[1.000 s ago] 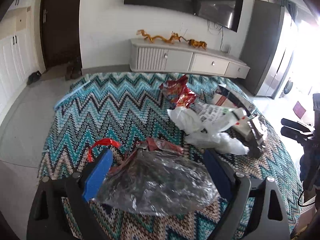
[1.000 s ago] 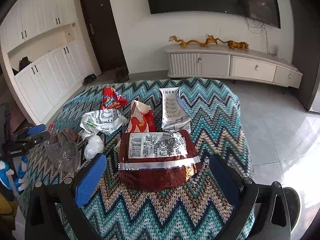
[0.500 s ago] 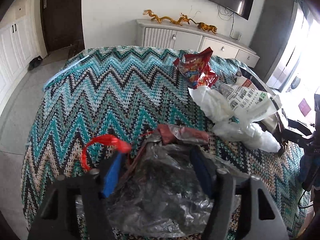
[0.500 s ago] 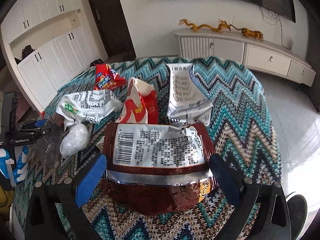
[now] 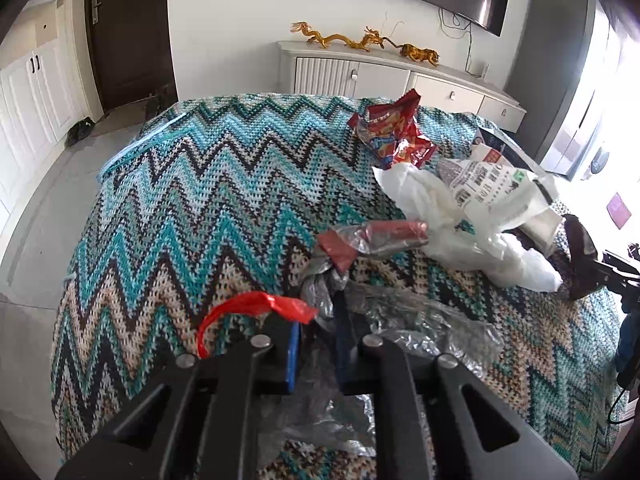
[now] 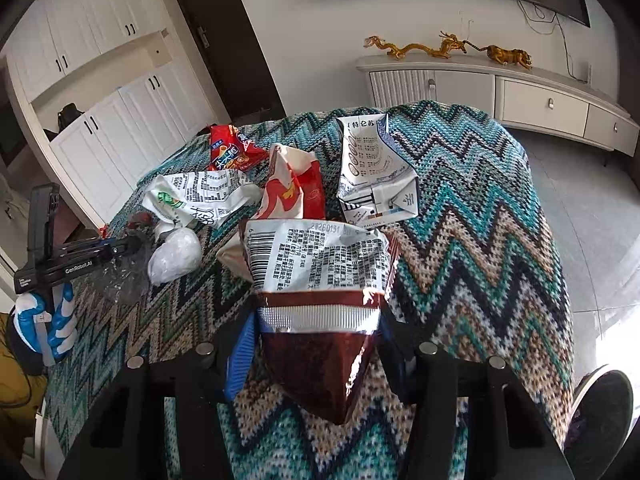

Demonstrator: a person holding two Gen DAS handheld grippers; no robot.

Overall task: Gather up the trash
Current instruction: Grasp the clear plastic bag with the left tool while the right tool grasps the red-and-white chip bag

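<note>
My left gripper (image 5: 316, 344) is shut on a crumpled clear plastic bag (image 5: 404, 320) lying on the zigzag blanket (image 5: 200, 200); a red plastic strip (image 5: 256, 308) curls by its left finger. My right gripper (image 6: 316, 344) is shut on a brown foil snack wrapper (image 6: 320, 288) with a white printed label. Beyond it lie a red-and-white packet (image 6: 296, 192), a flattened white carton (image 6: 372, 172), a red snack bag (image 6: 232, 152), a printed white bag (image 6: 200, 200) and a white wad (image 6: 176, 256). The left gripper also shows in the right wrist view (image 6: 132, 246).
The red snack bag (image 5: 396, 136) and white bags (image 5: 460, 208) lie to the right in the left wrist view. A white TV cabinet (image 6: 520, 96) with golden dragon figures stands at the far wall. White cupboards (image 6: 100, 128) and a dark door are at the left.
Both grippers have closed: the left on the clear plastic bag, the right on the brown foil wrapper. Both have moved closer over the blanket.
</note>
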